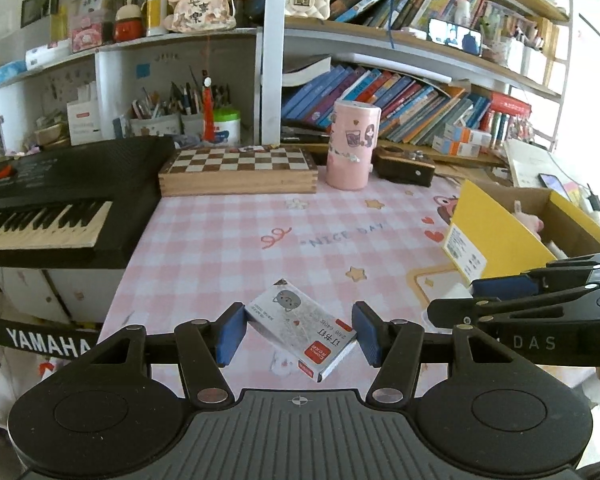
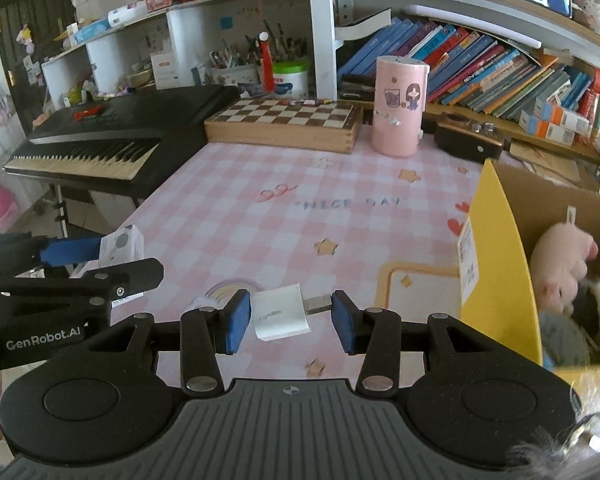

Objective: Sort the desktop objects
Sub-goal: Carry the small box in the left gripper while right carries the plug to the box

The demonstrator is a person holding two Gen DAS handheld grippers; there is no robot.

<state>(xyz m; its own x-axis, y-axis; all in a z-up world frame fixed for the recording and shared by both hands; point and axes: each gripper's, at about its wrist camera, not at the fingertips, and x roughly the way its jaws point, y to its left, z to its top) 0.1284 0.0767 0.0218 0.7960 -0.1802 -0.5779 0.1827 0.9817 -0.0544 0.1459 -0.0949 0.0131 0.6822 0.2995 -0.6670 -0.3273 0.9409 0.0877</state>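
the yellow box stands open at the right of the pink mat, with a plush and other bits already inside, so both held things probably go there.

the left gripper has a staple box between its blue pads, part open around it. the box sits skewed: its long axis runs from upper left to lower right, red end toward the right pad, and only its corners seem to meet the pads. that is the main risk. a corner grip can let the box pivot or drop onto the mat before it reaches the yellow box, above all if the hand swings fast.

the right gripper holds a small white adapter, its jaws narrower. the long axis lies across the jaws, the metal plug pointing at the right pad. the left pad touches the body; whether the plug tip truly bears on the right pad i cannot tell. if not, it may slip out.

the two grippers are close side by side, so a clash at the box wall is possible.
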